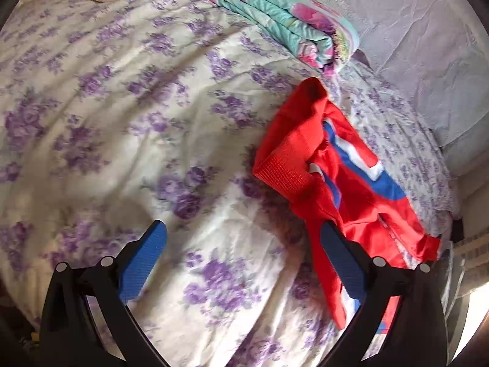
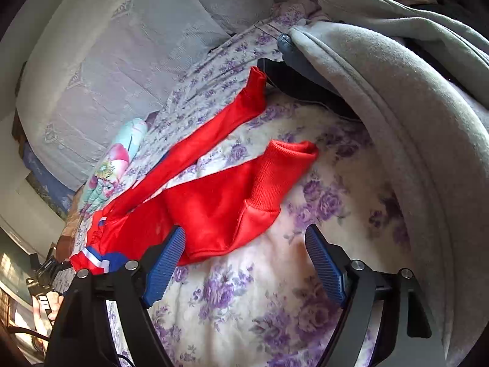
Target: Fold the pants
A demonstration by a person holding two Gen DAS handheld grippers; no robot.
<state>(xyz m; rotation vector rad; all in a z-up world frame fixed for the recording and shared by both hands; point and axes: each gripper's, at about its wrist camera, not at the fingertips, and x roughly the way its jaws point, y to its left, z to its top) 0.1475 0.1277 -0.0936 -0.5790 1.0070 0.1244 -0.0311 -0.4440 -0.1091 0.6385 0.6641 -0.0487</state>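
With both the left tongs [image 1: 244, 260] and right tongs [image 2: 246, 263] spread and empty, the crumpled red pants [image 2: 214, 202] on the bed [image 1: 122, 122] probably need flattening, legs aligned, before folding.

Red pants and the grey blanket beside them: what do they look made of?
Red pants: apparently a smooth, faintly shiny synthetic track fabric, judging by the soft sheen; the cuffs show a ribbed knit texture. Blue and white stripes look like the same smooth fabric. Grey blanket: matte and fuzzy, probably fleece, with a stitched hem along its edge.
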